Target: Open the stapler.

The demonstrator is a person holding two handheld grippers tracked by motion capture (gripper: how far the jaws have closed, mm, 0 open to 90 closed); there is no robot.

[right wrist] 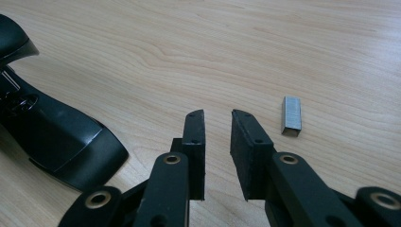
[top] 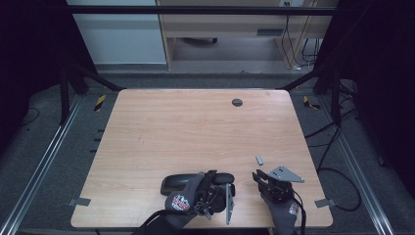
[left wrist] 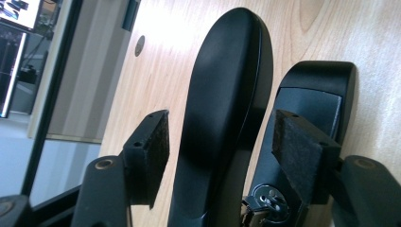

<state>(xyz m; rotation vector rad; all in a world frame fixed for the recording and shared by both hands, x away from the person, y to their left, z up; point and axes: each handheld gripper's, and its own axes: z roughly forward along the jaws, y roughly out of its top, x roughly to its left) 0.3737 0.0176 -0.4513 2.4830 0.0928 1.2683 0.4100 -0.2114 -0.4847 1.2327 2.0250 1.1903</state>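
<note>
A black stapler (top: 176, 182) lies near the table's front edge, swung apart into its top arm (left wrist: 227, 71) and base (left wrist: 317, 90). My left gripper (top: 217, 185) is turned on its side and open. Its jaws straddle the top arm, and both pads (left wrist: 151, 146) stand slightly off it. A short strip of staples (top: 259, 159) rests on the wood to the right. My right gripper (top: 259, 175) sits just in front of that strip, jaws parted by a narrow gap with nothing between them. In the right gripper view the strip (right wrist: 291, 116) lies just right of the fingertips (right wrist: 217, 116) and the stapler's base (right wrist: 56, 127) is at the left.
The wooden table (top: 195, 127) has a round cable hole (top: 237, 102) near its far edge. Dark frame posts and floor cables surround the table on both sides. A desk and cabinet stand beyond the far edge.
</note>
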